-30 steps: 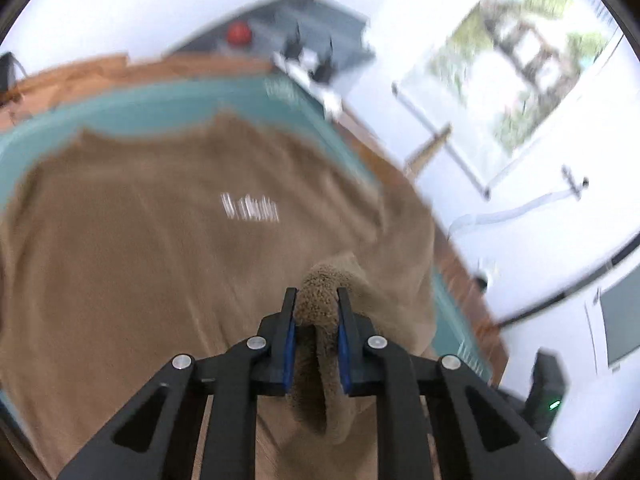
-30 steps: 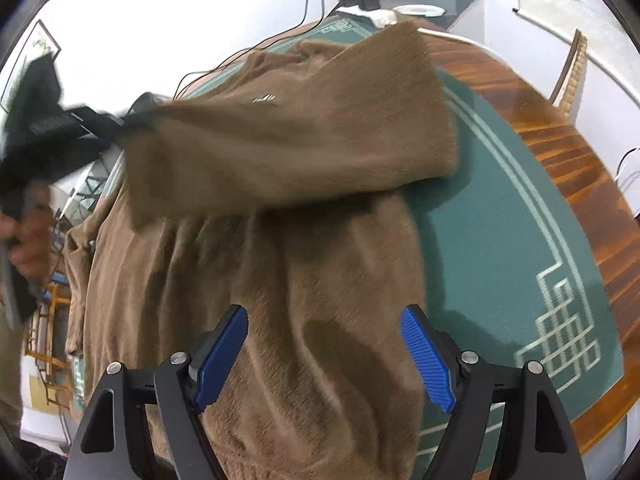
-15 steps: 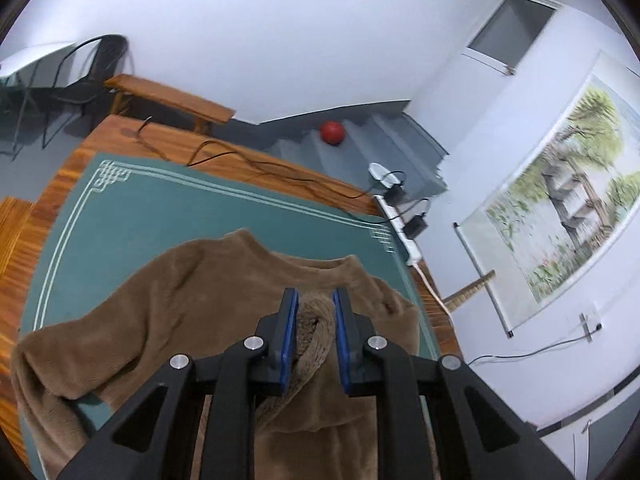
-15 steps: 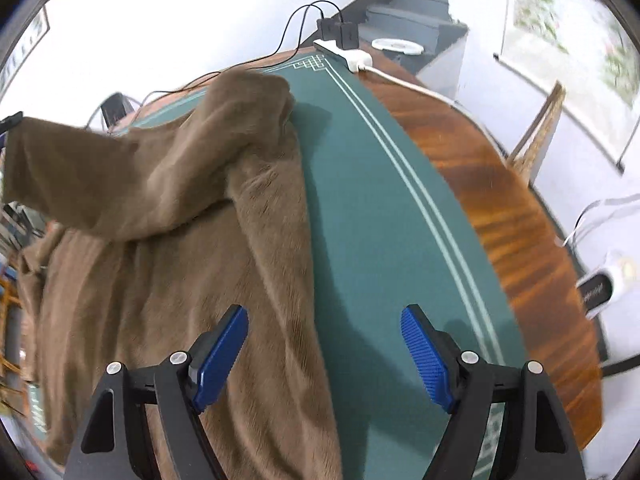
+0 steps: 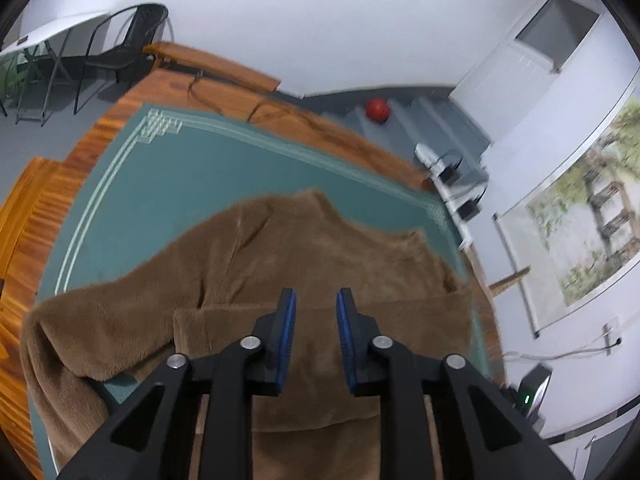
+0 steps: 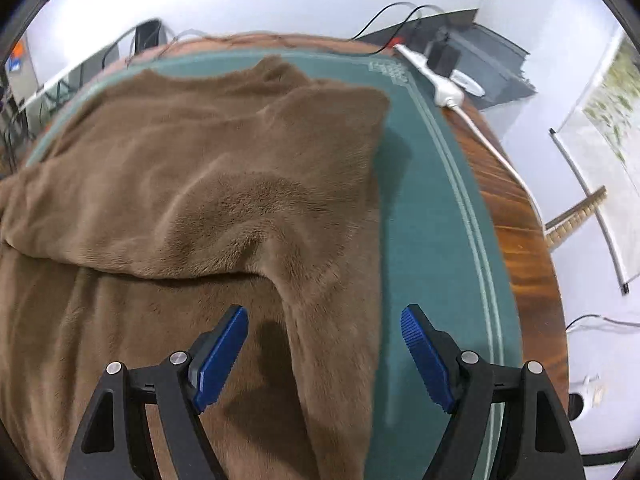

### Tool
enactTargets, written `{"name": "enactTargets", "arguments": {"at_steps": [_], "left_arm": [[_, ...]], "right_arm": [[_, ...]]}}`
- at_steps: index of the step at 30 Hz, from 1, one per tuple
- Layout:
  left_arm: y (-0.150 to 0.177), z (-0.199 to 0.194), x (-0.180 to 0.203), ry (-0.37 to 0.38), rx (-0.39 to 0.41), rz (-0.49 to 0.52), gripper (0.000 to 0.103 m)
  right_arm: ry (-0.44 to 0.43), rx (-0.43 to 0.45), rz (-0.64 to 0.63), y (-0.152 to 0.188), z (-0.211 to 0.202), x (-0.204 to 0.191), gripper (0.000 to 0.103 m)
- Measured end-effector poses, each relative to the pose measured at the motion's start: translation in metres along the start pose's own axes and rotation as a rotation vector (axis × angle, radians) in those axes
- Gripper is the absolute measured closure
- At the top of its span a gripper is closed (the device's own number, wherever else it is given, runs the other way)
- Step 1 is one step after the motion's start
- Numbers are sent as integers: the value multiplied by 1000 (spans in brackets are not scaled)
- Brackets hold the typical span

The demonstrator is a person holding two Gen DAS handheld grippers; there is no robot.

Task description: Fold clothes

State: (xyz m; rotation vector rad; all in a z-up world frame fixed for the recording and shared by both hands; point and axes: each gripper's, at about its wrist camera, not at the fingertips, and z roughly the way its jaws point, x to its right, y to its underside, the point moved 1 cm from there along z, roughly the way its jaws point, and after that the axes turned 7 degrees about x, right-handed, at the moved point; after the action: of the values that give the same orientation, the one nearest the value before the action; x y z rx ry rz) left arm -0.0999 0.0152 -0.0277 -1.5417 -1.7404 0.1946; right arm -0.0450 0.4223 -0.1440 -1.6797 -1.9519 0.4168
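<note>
A brown fleece sweater [image 5: 304, 264] lies spread on a green mat [image 5: 168, 176] over a wooden table. One sleeve [image 6: 168, 216] is folded across the body from the right side. My left gripper [image 5: 316, 300] hovers above the folded sleeve; its jaws are opening and no cloth is between its blue pads [image 5: 286, 332]. My right gripper [image 6: 324, 316] stands wide open over the sweater's right edge [image 6: 340, 320], holding nothing. The other sleeve [image 5: 80, 332] stretches out at the left in the left wrist view.
The wooden table rim [image 6: 516, 240] runs past the mat on the right. A white power strip [image 6: 444, 88] with cables lies at the far corner. A red ball [image 5: 378, 110] sits on grey steps. Black chairs [image 5: 120, 48] and a bench [image 5: 208, 64] stand beyond the table.
My left gripper carried the sleeve across the sweater's body and let it go; the sleeve now lies flat. My right gripper swung over to the sweater's right edge, still open.
</note>
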Motion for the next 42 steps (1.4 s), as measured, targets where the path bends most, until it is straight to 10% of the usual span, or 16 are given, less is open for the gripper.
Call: {"name": "enactTargets", "arguments": {"at_steps": [11, 19, 27, 39, 42], "left_arm": [[55, 74, -4, -127, -191, 75, 42], [71, 91, 2, -173, -223, 159, 32], [64, 86, -7, -141, -217, 109, 29], [59, 93, -8, -136, -219, 109, 25], [58, 97, -7, -139, -208, 105, 25]], "right_arm": [[192, 50, 246, 3, 1, 80, 18], [85, -50, 302, 31, 11, 97, 14], [-100, 152, 339, -13, -43, 106, 13], [-196, 34, 203, -98, 67, 73, 14], [-221, 25, 217, -101, 73, 71, 73]]}}
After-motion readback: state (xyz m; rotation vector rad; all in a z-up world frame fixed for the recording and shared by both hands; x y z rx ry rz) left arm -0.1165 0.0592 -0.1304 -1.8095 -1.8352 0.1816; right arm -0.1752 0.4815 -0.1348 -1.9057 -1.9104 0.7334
